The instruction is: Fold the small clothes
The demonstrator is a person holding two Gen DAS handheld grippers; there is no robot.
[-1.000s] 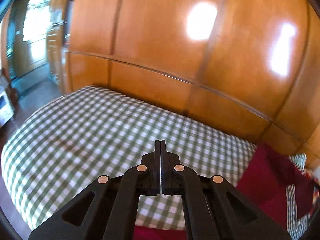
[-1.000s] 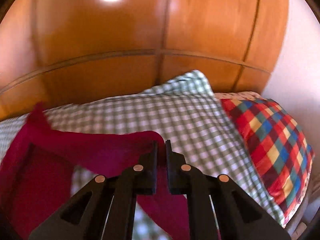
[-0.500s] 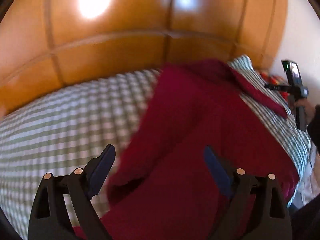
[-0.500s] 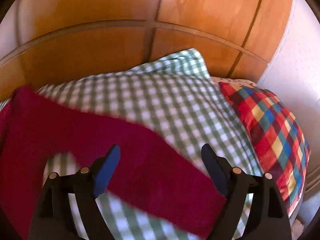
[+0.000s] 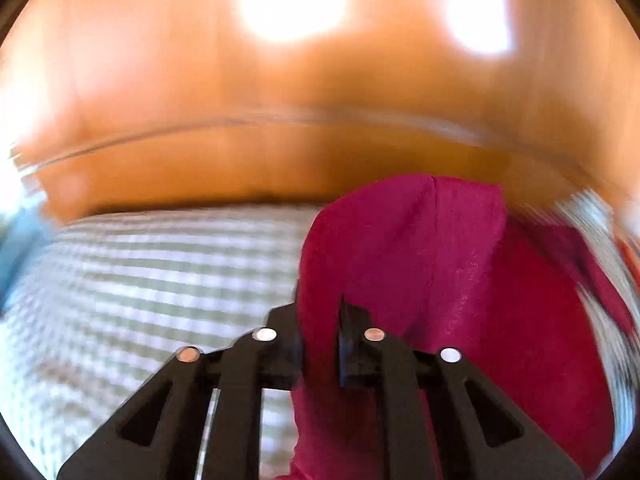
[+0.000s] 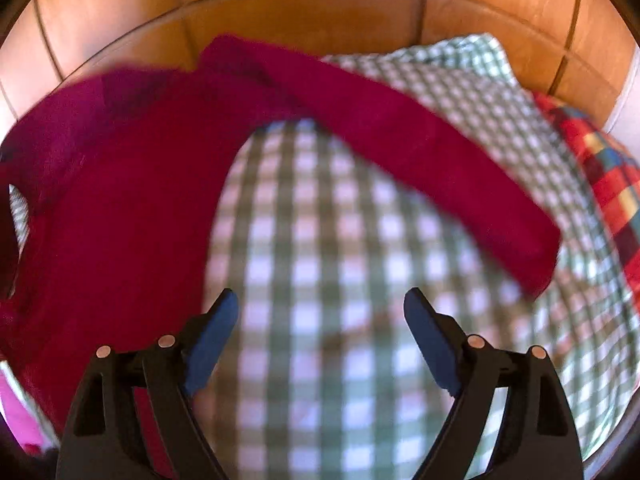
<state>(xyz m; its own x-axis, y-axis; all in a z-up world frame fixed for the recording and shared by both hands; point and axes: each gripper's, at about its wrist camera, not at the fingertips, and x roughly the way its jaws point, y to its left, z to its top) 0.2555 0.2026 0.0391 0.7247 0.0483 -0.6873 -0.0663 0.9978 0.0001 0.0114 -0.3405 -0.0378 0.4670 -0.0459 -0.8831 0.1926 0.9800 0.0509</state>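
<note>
A dark red long-sleeved garment (image 5: 420, 248) lies on the green-checked bed sheet (image 5: 140, 280). My left gripper (image 5: 318, 320) has its jaws closing on a raised fold of this garment, and the cloth fills the narrow gap between the fingers and drapes down over them. In the right wrist view the garment's body (image 6: 100, 200) spreads at the left and one sleeve (image 6: 440, 160) stretches away to the right. My right gripper (image 6: 320, 312) stands open low over the bare sheet (image 6: 320, 240), with nothing between its blue pads, just right of the garment's edge.
A wooden panelled wall (image 5: 280, 120) runs behind the bed. A red, blue and yellow plaid pillow (image 6: 600, 168) lies at the right edge. Something pink (image 6: 16, 420) shows at the lower left.
Both grippers went from shut to wide open. The left one then swung over the red garment and closed on a fold. The right one let the cloth go and sank toward the sheet.
</note>
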